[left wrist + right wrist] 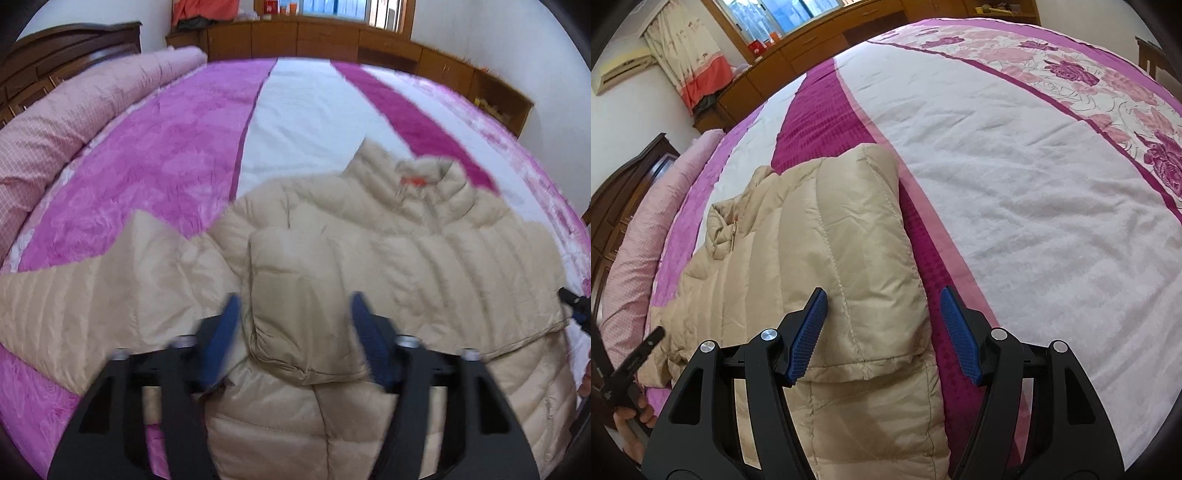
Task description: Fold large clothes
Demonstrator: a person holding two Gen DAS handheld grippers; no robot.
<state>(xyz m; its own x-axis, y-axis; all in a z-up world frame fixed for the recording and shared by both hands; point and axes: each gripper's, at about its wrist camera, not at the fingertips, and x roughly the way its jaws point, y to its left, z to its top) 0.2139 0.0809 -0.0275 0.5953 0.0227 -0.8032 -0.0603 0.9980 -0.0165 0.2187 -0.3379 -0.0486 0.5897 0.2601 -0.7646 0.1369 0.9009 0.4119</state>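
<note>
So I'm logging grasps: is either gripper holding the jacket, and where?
Neither. The left gripper and right gripper are both open above the beige puffer jacket, gripping nothing.

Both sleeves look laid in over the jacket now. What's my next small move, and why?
Probably close the left gripper on the folded sleeve cuff between its open fingers, or release and shift to the hem. The beige puffer jacket lies flat on the bed, the right gripper open over the other sleeve, holding nothing.

beige quilted puffer jacket [424, 251], flat on bed, both sleeves folded inward
</note>
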